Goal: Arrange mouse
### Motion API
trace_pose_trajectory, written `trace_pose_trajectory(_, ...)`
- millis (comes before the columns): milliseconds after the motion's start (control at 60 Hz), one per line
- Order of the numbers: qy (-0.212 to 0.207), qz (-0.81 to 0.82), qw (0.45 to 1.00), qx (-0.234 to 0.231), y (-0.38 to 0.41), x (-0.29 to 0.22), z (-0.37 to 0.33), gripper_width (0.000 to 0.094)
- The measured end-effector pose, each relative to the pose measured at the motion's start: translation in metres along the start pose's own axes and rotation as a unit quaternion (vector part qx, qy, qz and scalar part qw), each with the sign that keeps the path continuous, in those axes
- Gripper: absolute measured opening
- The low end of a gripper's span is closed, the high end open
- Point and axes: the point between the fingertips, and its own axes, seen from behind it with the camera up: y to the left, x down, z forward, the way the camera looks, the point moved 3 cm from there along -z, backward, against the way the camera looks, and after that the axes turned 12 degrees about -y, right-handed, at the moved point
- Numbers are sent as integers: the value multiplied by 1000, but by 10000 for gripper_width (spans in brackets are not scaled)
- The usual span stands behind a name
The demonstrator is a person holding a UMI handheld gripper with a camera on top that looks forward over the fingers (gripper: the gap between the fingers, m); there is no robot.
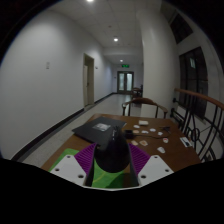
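Note:
A black mouse [113, 148] stands upright between the fingers of my gripper [113, 160], raised above the brown table [165, 152]. Both purple pads [88, 158] press on its sides, so the gripper is shut on it. The mouse's lower end is hidden behind the gripper's green inner part. Just beyond the mouse, a dark flat mat [95, 130] lies on the table.
Several small white cards [146, 124] lie scattered on the table beyond the mat and to the right. A chair [140, 103] stands at the table's far side and a railing [200, 100] runs along the right. A long corridor with doors stretches ahead.

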Motion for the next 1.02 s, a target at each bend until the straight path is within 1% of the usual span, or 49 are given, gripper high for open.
trace_pose_trajectory(67, 6, -1, 1000, -8, 36, 9, 2, 524)
trace_pose_trajectory(183, 62, 7, 998, -24, 90, 56, 6, 523)
trace_pose_trajectory(317, 107, -15, 994, -14, 111, 100, 8, 527)
trace_pose_trajectory(350, 94, -34, 995, -9, 109, 98, 12, 524)
trace_pose_trajectory(400, 101, -47, 994, 0, 107, 103, 12, 523)
trace_pose_trajectory(467, 103, -68, 992, -3, 110, 103, 10, 530)
trace_pose_trajectory(517, 105, -56, 993, 2, 110, 103, 10, 561)
trace_pose_trajectory(617, 117, -71, 991, -12, 111, 105, 8, 642)
trace_pose_trajectory(650, 129, -75, 989, -21, 110, 107, 5, 687)
trace_pose_trajectory(683, 137, -71, 987, -33, 112, 106, 0, 783)
trace_pose_trajectory(700, 138, -66, 987, -39, 113, 104, -3, 814)
trace_pose_trajectory(750, 130, -52, 988, -58, 117, 95, -13, 868)
trace_pose_trajectory(883, 122, -49, 986, -105, 109, 71, -60, 854)
trace_pose_trajectory(967, 130, -54, 981, -132, 92, 65, -102, 848)
trace_pose_trajectory(1017, 137, -55, 980, -135, 74, 61, -124, 851)
